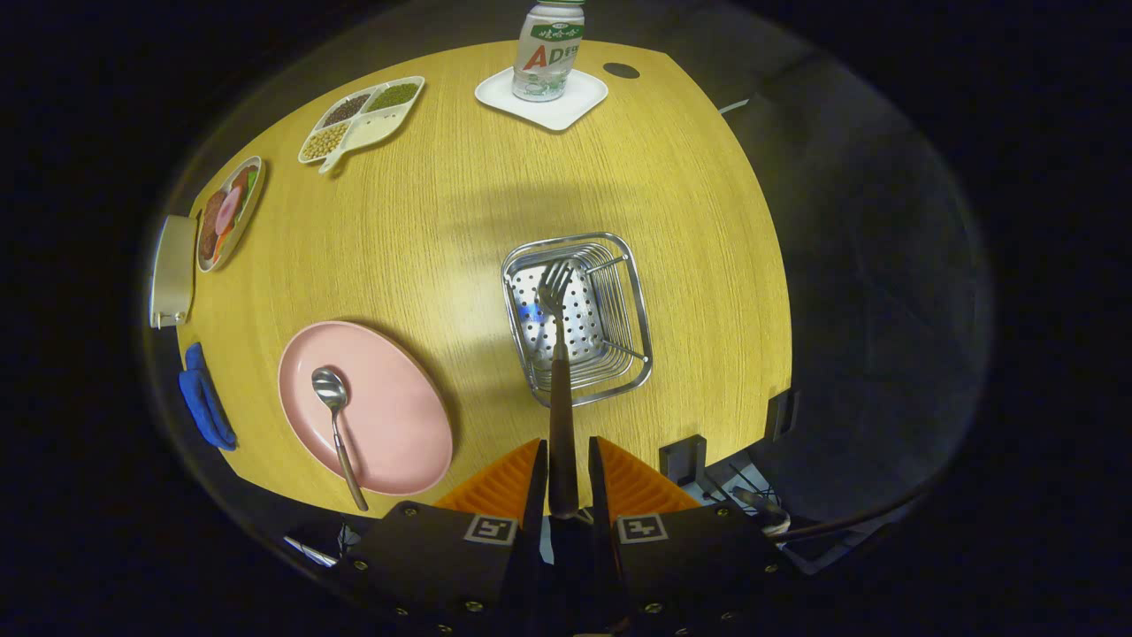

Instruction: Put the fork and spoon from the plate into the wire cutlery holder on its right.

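Gripper view: tool (pixel 563 473) grips fork (pixel 559 354) (tines forward) above holder (pixel 577 316).

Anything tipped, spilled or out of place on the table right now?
Nothing stands out. The gripper is shut on the fork, tines over the upright holder; the spoon lies on the plate, handle past the rim.

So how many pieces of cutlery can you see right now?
2. The fork is clamped in the gripper, tines over the wire holder; the spoon lies on the pink plate.
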`<control>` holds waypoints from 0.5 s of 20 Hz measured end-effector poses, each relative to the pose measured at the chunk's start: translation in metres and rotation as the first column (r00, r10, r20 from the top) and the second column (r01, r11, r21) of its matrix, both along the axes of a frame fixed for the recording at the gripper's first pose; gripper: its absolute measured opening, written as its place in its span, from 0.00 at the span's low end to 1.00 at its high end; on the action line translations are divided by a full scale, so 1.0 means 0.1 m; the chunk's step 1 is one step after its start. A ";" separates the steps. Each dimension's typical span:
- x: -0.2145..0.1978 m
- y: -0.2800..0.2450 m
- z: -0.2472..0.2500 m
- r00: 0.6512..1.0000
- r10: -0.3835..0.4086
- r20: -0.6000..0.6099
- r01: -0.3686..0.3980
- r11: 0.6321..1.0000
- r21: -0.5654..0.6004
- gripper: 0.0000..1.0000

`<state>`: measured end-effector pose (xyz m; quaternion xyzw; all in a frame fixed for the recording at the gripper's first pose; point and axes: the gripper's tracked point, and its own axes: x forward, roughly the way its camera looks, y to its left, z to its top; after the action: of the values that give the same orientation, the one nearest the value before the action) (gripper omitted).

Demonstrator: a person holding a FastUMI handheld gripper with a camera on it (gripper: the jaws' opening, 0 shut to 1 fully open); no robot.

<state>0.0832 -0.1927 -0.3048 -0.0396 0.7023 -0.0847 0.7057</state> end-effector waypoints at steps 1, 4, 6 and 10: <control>0.00 0.02 0.02 1.000 0.000 0.005 0.000 1.000 0.001 0.27; 0.02 0.04 0.10 0.999 -0.012 0.035 0.012 1.000 -0.003 0.27; 0.01 0.04 0.17 0.998 -0.021 0.060 0.022 1.000 -0.014 0.27; -0.10 0.04 0.37 0.991 -0.060 0.120 0.067 0.996 -0.057 0.27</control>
<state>0.0735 -0.1891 -0.2673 -0.0336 0.6572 -0.1306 0.7415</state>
